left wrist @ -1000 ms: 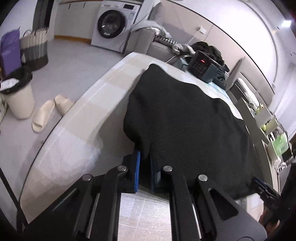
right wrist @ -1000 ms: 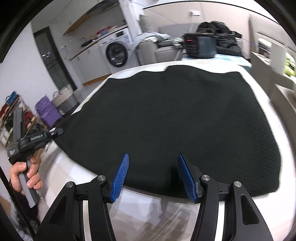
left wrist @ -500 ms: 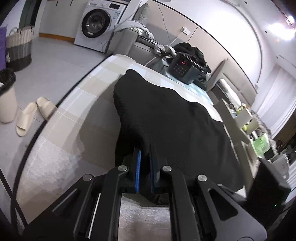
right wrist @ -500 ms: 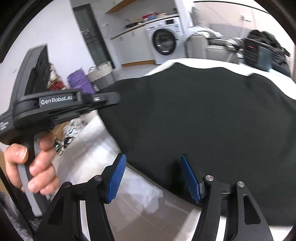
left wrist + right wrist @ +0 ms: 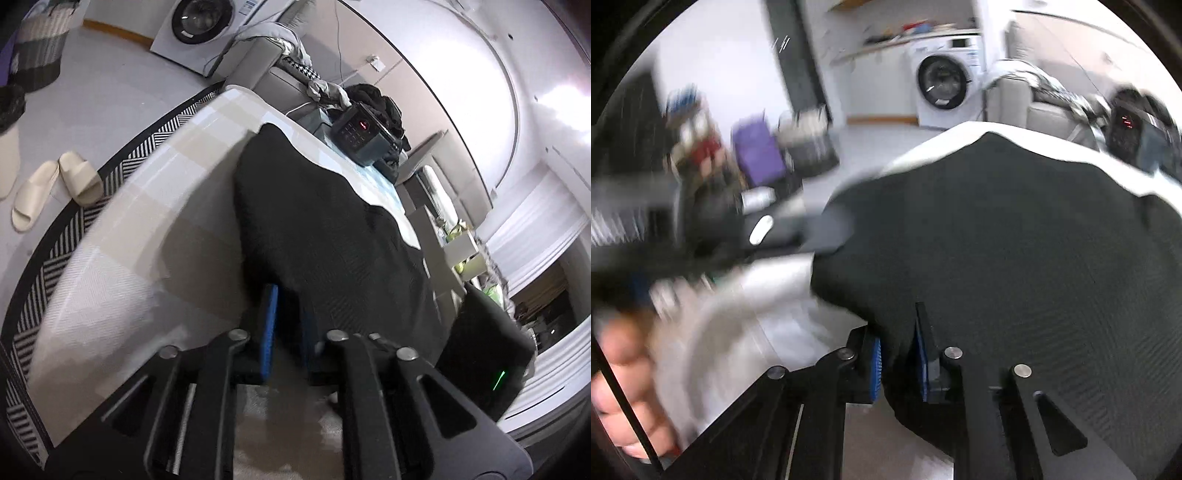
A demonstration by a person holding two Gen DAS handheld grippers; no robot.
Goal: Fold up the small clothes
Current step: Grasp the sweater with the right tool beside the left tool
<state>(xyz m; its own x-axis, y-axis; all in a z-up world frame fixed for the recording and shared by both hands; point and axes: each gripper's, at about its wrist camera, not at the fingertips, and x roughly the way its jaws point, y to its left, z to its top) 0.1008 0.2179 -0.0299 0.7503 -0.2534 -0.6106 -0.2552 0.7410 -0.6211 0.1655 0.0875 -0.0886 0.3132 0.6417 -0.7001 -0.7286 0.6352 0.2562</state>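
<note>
**Black cloth on the desk, both grippers at its near edge**

Left wrist view: a pale checked desk point(image 5: 155, 206) carries a black cloth point(image 5: 332, 229) spread from the near edge toward the far end. Past it sit a dark box point(image 5: 364, 133) with a red display and a heap of dark clothes point(image 5: 380, 103). A washer point(image 5: 199, 18) stands by the far wall, two slippers point(image 5: 55, 188) lie on the floor beside a striped rug point(image 5: 48, 254), and a basket point(image 5: 40, 48) stands further off. The left gripper point(image 5: 288, 325) sits at the cloth's near corner; its jaws have just been opening and stand a narrow gap apart, the cloth's edge draped between them. I cannot tell whether the pads touch it.

Right wrist view: much of the left side is blurred. The cloth point(image 5: 1015, 240) fills the right half, the washer point(image 5: 945, 81) behind it. The right gripper point(image 5: 897, 365) has just been closing its jaws, and the blue pads point(image 5: 875, 369) now pinch a fold of the cloth's near edge. A hand point(image 5: 620, 387) shows at lower left.
</note>
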